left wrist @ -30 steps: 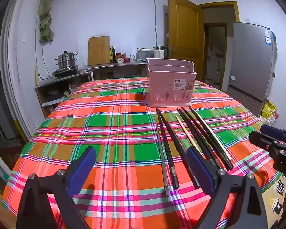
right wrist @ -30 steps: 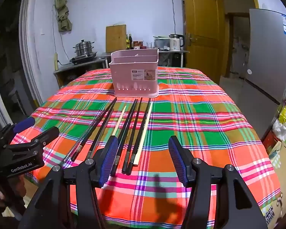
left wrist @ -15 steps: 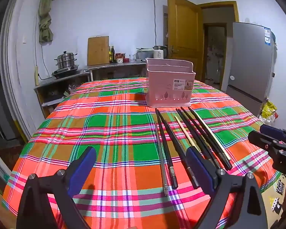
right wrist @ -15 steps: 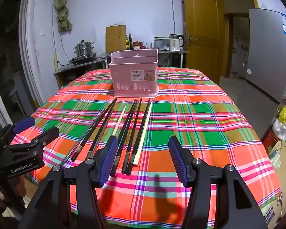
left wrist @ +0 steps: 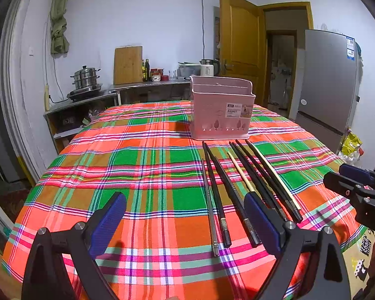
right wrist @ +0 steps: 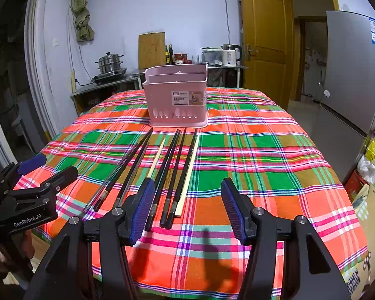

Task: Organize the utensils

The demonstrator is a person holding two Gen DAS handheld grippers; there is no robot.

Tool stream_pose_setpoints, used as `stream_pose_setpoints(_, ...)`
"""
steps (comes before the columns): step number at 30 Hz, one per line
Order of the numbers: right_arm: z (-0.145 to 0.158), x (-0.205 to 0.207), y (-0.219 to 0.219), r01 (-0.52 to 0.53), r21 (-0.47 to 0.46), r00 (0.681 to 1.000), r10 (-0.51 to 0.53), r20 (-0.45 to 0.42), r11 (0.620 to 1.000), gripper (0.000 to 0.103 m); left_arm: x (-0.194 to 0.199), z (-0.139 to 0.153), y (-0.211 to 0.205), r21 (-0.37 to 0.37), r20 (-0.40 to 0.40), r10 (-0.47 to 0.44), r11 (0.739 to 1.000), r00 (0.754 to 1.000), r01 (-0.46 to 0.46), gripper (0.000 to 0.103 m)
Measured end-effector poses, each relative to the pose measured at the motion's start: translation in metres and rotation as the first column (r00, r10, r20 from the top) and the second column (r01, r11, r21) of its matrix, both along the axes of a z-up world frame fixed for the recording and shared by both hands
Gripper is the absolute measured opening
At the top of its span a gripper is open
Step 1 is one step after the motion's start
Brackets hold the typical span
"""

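Several chopsticks (left wrist: 240, 182) lie side by side on the plaid tablecloth (left wrist: 137, 175), most black, two pale wood, one metal; they also show in the right wrist view (right wrist: 167, 170). A pink utensil basket (left wrist: 221, 111) stands upright beyond their far tips, also in the right wrist view (right wrist: 177, 97). My left gripper (left wrist: 185, 222) is open and empty, low over the near edge, its right finger beside the chopstick ends. My right gripper (right wrist: 187, 207) is open and empty, just above the near ends of the chopsticks.
The other gripper shows at the edge of each view, at the right (left wrist: 357, 187) and at the left (right wrist: 30, 192). A counter with a steamer pot (left wrist: 85, 80) and cutting board (left wrist: 127, 65) stands behind. A fridge (left wrist: 325, 87) is at the right.
Both grippers have barely moved; the left view has shifted very slightly. Nothing was picked up or released.
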State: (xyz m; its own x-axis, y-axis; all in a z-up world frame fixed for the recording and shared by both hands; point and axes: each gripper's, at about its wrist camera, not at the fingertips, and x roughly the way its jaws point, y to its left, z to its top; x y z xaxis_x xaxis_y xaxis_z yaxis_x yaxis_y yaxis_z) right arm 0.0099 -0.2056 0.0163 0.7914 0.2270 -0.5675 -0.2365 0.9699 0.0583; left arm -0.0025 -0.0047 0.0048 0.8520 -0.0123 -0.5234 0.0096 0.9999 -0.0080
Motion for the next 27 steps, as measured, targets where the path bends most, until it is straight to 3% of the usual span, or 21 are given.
stream_pose_setpoints(27, -0.0005, -0.0008, 0.0, 0.001, 0.003, 1.0, -0.001, -0.001, 1.0, 0.056, 0.0006, 0.0003, -0.0001, 0.002, 0.005, -0.011, 1.0, 1.0, 0.011, 0.096)
